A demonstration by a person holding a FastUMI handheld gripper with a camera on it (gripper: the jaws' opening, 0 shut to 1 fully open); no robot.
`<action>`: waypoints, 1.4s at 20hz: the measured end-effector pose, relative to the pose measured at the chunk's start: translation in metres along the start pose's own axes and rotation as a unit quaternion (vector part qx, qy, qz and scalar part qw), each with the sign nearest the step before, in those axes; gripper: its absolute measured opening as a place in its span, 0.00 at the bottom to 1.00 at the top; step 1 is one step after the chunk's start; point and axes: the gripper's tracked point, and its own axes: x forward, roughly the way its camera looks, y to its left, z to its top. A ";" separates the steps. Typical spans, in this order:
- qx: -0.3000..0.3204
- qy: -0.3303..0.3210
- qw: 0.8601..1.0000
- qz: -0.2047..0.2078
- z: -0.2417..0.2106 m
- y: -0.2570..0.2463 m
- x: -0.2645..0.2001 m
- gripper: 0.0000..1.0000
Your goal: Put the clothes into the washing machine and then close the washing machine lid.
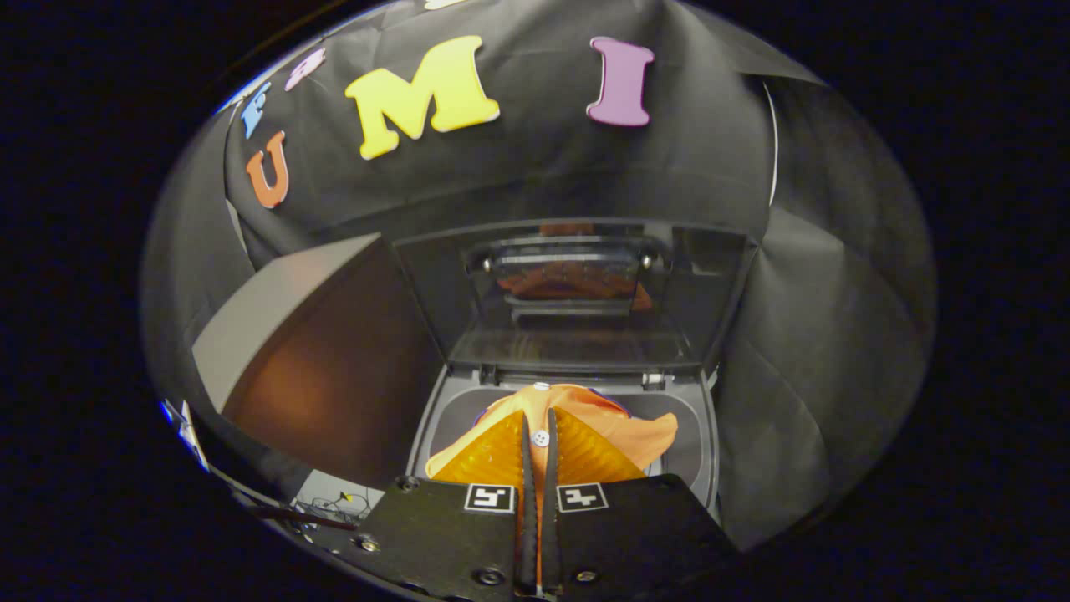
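The gripper (539, 426), fingers nearly pressed together, pinches an orange buttoned garment (585, 418) hanging over the washing machine's open tub (456, 418), its clear lid (577, 293) raised upright behind, a grey box (318, 351) standing beside the machine.

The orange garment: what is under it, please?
The orange garment, pinched in the gripper, hangs over the open washing machine's grey tub opening. The lid stands raised behind. The cloth covers the tub's inside, so its contents cannot be seen.

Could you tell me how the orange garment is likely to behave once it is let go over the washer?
The orange garment, pinched in the tongs, drapes in folds, so it is probably floppy and light. It would likely slump into the washing machine rather than roll.
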 end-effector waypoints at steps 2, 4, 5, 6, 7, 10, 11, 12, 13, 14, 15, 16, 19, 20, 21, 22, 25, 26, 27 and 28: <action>-0.001 0.021 1.000 -0.004 -0.014 -0.002 0.015 0.06; 0.000 0.043 0.999 -0.007 -0.026 -0.004 0.031 0.06; -0.004 0.054 0.998 -0.011 -0.031 -0.006 0.038 0.06; -0.007 0.066 0.998 -0.015 -0.037 -0.006 0.044 0.06; -0.010 0.078 0.997 -0.019 -0.043 -0.008 0.051 0.06; -0.023 0.110 0.993 -0.033 -0.057 -0.012 0.064 0.06; -0.025 0.124 0.991 -0.040 -0.063 -0.014 0.068 0.06; -0.022 0.140 0.989 -0.046 -0.074 -0.014 0.072 0.06; -0.020 0.158 0.986 -0.048 -0.085 -0.014 0.074 0.06; -0.019 0.173 0.983 -0.050 -0.094 -0.014 0.077 0.06; -0.019 0.185 0.981 -0.053 -0.102 -0.014 0.078 0.06; -0.017 0.190 0.980 -0.056 -0.106 -0.015 0.078 0.06; -0.012 0.196 0.979 -0.060 -0.109 -0.018 0.078 0.06; -0.012 0.195 0.979 -0.062 -0.108 -0.021 0.078 0.06; -0.011 0.193 0.979 -0.063 -0.107 -0.023 0.078 0.06; -0.010 0.194 0.979 -0.064 -0.109 -0.023 0.078 0.07; 0.001 0.203 0.977 -0.061 -0.112 -0.021 0.075 0.09; 0.002 0.201 0.978 -0.061 -0.111 -0.021 0.075 0.10; 0.003 0.202 0.977 -0.060 -0.112 -0.021 0.076 0.10; 0.006 0.204 0.978 -0.049 -0.111 -0.017 0.075 0.13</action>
